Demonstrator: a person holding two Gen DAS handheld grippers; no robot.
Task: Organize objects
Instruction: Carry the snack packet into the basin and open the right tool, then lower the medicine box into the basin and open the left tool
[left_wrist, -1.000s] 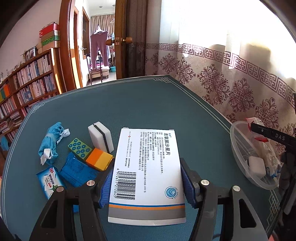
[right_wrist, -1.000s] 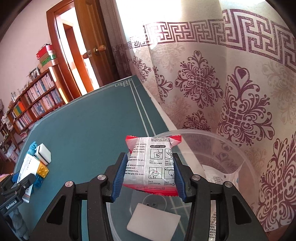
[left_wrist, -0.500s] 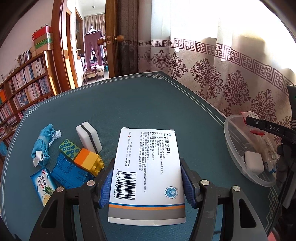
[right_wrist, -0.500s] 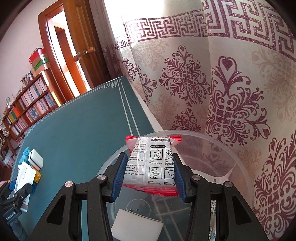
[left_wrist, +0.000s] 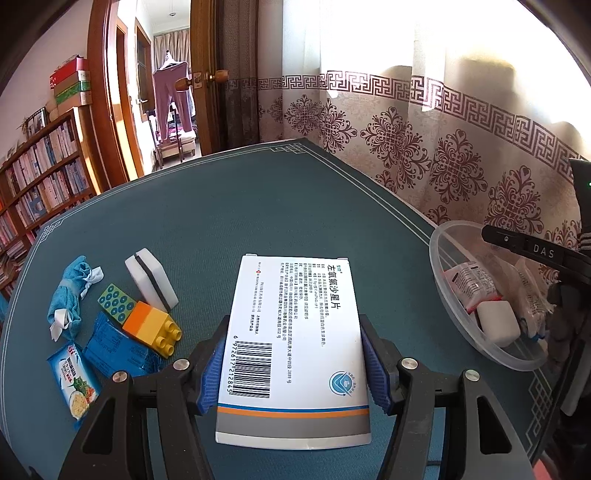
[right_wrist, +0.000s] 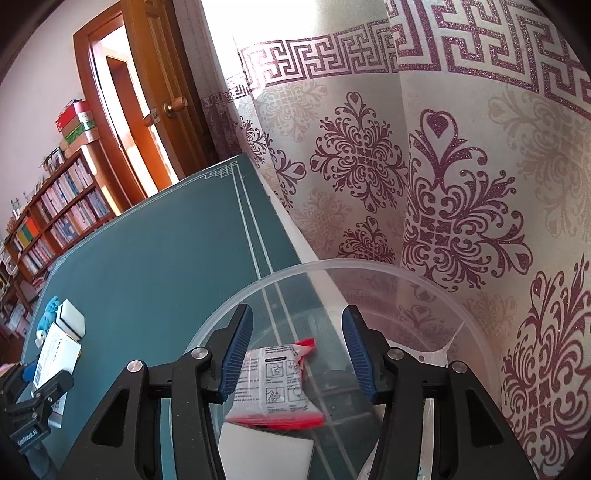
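Note:
My left gripper (left_wrist: 293, 365) is shut on a white medicine box (left_wrist: 295, 343) with a barcode, held above the green table (left_wrist: 229, 214). The clear plastic bowl (left_wrist: 441, 291) stands to its right. In the right wrist view my right gripper (right_wrist: 297, 349) hangs over the bowl (right_wrist: 476, 332) with its jaws opening. The red-edged white sachet (right_wrist: 275, 384) has dropped free of the pads and lies tilted in the bowl on a white block (right_wrist: 266, 448). From the left wrist view the same sachet (left_wrist: 471, 286) shows inside the bowl.
Left of the box lie a white sponge (left_wrist: 151, 278), a green brick (left_wrist: 115, 302), an orange-yellow brick (left_wrist: 153, 326), a blue cloth bundle (left_wrist: 70, 295) and two blue packets (left_wrist: 74, 380). A patterned curtain (right_wrist: 443, 166) hangs behind the bowl. Bookshelves (left_wrist: 40, 184) stand at the far left.
The right gripper's jaws have parted and the sachet has fallen from them into the bowl. The left gripper with the box has shifted toward the bowl.

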